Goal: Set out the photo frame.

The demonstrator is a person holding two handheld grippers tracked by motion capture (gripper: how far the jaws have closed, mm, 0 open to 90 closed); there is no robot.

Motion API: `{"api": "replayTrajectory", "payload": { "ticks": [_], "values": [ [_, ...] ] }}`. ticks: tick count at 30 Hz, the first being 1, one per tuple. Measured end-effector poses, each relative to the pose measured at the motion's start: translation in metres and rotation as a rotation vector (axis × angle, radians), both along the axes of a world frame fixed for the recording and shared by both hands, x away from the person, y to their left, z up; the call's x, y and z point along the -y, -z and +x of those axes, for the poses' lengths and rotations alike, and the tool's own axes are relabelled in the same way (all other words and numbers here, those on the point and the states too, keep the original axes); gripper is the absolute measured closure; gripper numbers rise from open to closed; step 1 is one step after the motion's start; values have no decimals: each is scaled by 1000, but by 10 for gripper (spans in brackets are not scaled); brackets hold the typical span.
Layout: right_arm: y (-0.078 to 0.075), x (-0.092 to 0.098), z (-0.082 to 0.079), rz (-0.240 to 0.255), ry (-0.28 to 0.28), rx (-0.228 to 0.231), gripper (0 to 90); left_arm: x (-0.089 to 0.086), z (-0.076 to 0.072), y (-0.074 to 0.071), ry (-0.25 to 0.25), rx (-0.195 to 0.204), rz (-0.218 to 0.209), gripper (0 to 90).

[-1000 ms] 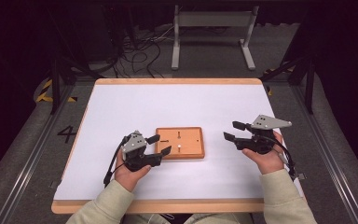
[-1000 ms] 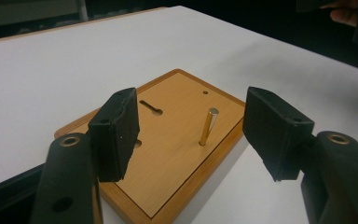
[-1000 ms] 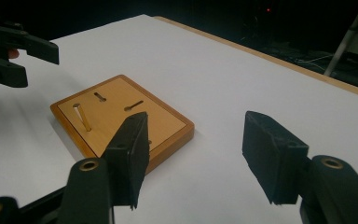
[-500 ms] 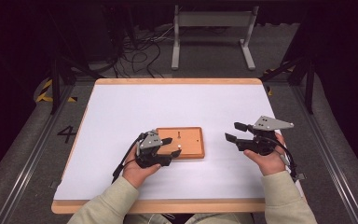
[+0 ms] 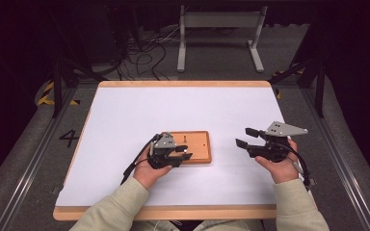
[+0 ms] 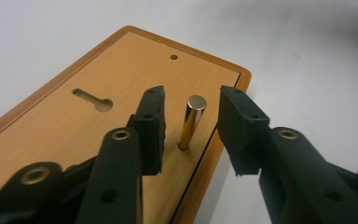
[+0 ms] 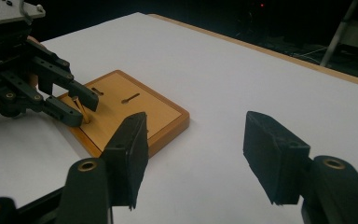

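- At the left of the high view, the left gripper [image 5: 187,153] reaches over the near left part of a wooden board [image 5: 198,144] that lies flat on the white table [image 5: 125,115], a little nearer the person's edge than the middle.
- In the left gripper view, a small brass pin [image 6: 191,122] stands upright in the board [image 6: 74,130] near its edge, between the two black fingers [image 6: 151,130] of that gripper.
- The left fingers have just been closing and are now partly closed; a narrow gap shows on each side of the pin, so the pads bracket it without pressing on it.
- The board also carries a keyhole-shaped slot [image 6: 93,100] and a small round hole [image 6: 174,57], both beyond the pin in that view.
- At the right of the high view, the right gripper [image 5: 243,138] is held above the bare table, well apart from the board's right edge and pointing towards it.
- The right gripper view shows its fingers [image 7: 130,154] about half open with nothing between them; the board [image 7: 168,119] and the left gripper [image 7: 81,109] lie beyond.
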State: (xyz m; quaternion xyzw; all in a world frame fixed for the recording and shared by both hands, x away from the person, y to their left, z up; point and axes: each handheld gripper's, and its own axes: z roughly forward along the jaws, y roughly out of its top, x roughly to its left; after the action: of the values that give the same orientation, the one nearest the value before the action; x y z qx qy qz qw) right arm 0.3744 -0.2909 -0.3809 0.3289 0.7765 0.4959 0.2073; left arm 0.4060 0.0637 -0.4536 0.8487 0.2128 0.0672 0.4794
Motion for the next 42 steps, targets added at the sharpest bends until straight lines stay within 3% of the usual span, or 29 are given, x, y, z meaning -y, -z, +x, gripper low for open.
{"api": "replayTrajectory", "payload": {
  "ticks": [5, 10, 14, 17, 22, 27, 29, 32, 35, 36, 39, 42],
  "values": [
    [0, 2, -2, 3, 7, -3, 410, 0, 1, 1, 9, 15, 29, 831],
    [0, 2, -2, 4, 7, -2, 408, 1, -1, 2, 33, 84, 57, 836],
    [0, 0, -2, -1, 3, 4, 407, 1, -3, 3, 41, 113, 65, 839],
    [0, -2, -2, -9, -8, 13, 418, 2, -6, 3, 50, 166, 97, 839],
    [-1, -6, -2, -20, -19, 11, 428, 2, -8, 4, 63, 204, 109, 839],
    [-1, -9, -1, -29, -33, 15, 443, 2, -15, 4, 90, 291, 146, 839],
    [-1, -11, -1, -29, -38, 15, 453, 2, -16, 4, 93, 302, 150, 839],
    [1, -17, 2, -24, -65, -3, 472, 3, -20, 5, 111, 360, 172, 839],
    [2, -24, 5, -7, -103, -26, 465, 2, -22, 6, 121, 379, 173, 839],
    [1, -26, 6, -24, -103, -21, 457, 2, -23, 6, 122, 386, 172, 839],
    [1, -36, 11, -39, -113, -95, 421, 3, -25, 7, 132, 414, 180, 840],
    [1, -44, 19, -64, -125, -135, 383, 3, -27, 7, 141, 438, 192, 840]
  ]
}}
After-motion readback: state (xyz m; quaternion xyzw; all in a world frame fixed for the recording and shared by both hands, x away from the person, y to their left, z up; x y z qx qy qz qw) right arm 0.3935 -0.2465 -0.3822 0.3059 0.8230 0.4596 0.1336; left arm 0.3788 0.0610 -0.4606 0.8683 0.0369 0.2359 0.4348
